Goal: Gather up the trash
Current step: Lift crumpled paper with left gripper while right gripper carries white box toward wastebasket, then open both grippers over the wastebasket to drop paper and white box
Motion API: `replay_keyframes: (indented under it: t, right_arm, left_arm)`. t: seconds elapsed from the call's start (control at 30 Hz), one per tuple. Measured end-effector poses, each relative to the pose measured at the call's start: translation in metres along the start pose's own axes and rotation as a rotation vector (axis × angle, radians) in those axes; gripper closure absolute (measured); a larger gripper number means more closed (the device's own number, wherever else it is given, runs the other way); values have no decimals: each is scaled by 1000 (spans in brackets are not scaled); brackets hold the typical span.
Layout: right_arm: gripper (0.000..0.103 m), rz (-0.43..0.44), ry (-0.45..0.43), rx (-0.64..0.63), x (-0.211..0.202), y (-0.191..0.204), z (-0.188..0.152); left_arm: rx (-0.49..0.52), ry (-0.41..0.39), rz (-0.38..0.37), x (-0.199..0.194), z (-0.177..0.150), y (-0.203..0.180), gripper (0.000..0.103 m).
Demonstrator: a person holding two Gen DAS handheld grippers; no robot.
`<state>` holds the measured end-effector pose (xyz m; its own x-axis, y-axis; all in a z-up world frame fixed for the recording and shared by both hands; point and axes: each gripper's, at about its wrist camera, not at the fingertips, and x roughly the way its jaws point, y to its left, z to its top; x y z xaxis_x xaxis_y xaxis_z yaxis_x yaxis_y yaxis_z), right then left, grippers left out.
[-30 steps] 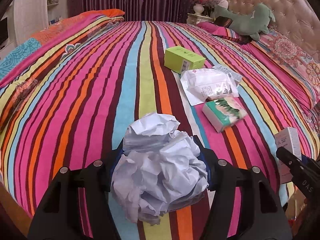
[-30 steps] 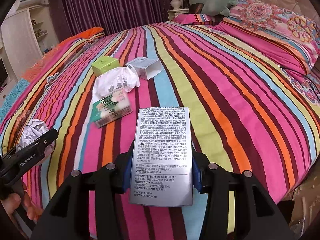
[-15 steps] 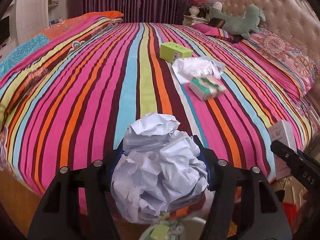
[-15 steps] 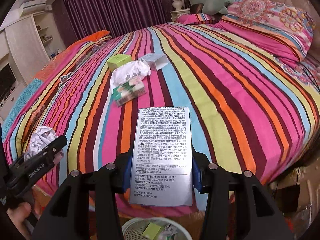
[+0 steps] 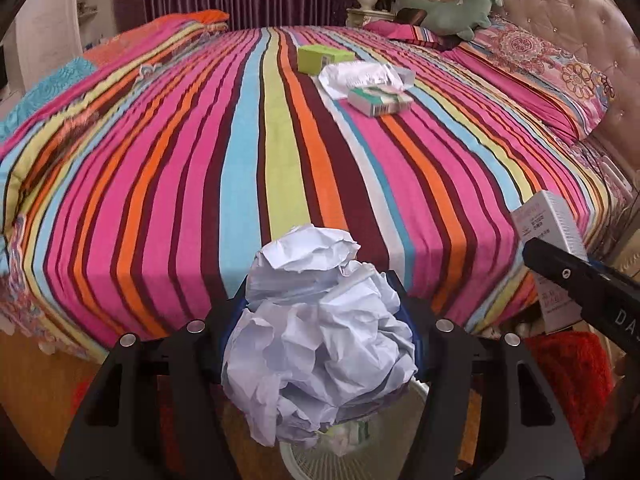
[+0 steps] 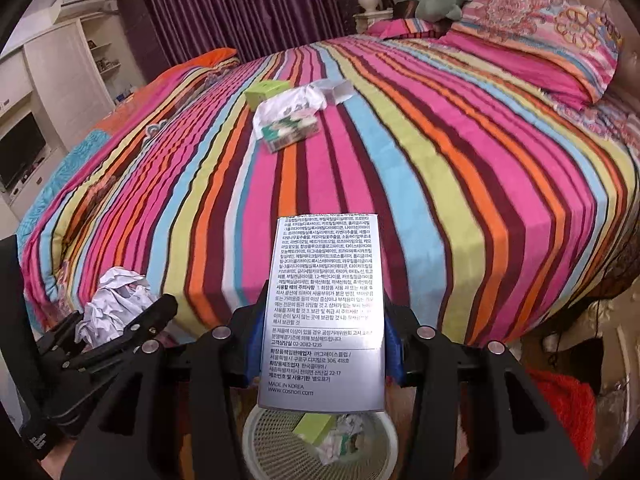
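Holding both loads past the foot of the striped bedspread, I note my left gripper clenched on a crumpled white paper ball. My right gripper grasps a flat grey printed carton. Both hang above the white mesh wastebasket. A green box, white wrapper and tissue pack lie mid-bed.

Left gripper pitched downward, jaws part-way apart and clamped on a crumpled paper ball. Right gripper also angled down, jaws tight on the sides of a flat printed box. Both sat side by side, near each other; left one's black fingers showed low-left in right wrist view.
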<state>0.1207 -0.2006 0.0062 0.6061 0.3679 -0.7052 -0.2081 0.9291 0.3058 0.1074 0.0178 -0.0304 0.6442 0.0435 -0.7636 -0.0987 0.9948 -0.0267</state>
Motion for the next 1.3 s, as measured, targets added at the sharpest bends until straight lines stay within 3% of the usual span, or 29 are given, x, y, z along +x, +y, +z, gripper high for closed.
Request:
replay_keyframes:
  t: [0.13, 0.23, 0.33, 0.47, 0.57, 0.77, 0.83, 1.0, 1.3]
  right_arm:
    - [58, -1, 28, 9, -2, 1, -11]
    - [58, -3, 55, 13, -3, 3, -19]
    - [58, -27, 87, -5, -1, 5, -29]
    - [58, -33, 190, 20, 13, 2, -48]
    - [58, -13, 265, 59, 26, -4, -59]
    - [58, 24, 503, 184, 65, -24, -88]
    - [58, 34, 622, 245, 85, -34, -103]
    - [58, 7, 828, 374, 121, -53, -135]
    - [58, 16, 884, 426, 131, -57, -148]
  left_arm:
    - [-14, 66, -30, 1, -18, 4, 41]
    - [-68, 141, -95, 7, -34, 8, 41]
    - [-50, 177, -104, 11, -44, 5, 41]
    - [-45, 260, -143, 23, -56, 2, 41]
    - [-42, 370, -167, 43, -70, 0, 41]
    - [-30, 581, -150, 83, -96, -5, 41]
    - [-29, 651, -143, 97, -106, -7, 41]
    - [-39, 853, -114, 132, -138, -4, 41]
    - [-52, 947, -98, 149, -154, 0, 41]
